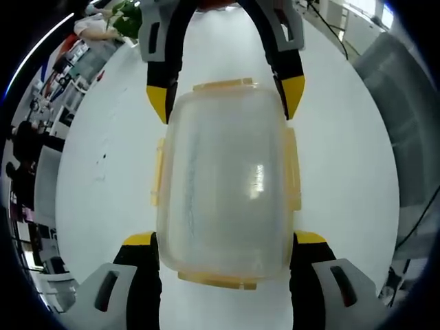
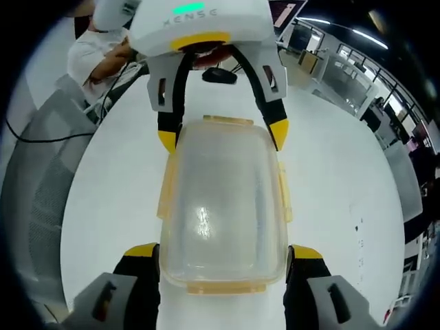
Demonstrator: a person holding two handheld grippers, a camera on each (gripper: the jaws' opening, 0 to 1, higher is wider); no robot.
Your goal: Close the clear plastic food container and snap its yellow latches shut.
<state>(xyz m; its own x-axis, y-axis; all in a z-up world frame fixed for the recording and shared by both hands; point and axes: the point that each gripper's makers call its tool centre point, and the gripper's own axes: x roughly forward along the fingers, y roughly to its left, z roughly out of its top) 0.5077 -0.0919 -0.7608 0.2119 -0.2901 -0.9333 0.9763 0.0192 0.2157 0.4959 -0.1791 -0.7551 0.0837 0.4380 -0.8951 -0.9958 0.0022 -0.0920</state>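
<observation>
The clear plastic food container lies on the white table with its lid on. Yellow latches run along its edges; I cannot tell whether they are snapped down. My left gripper straddles the near end, its yellow-tipped jaws pressed against both long sides. My right gripper holds the far end the same way. In the right gripper view the container sits between my right gripper below and my left gripper above.
A grey chair stands beside the table, seen again as the chair. A person's white sleeve shows behind the left gripper. A green plant and office desks lie beyond the table.
</observation>
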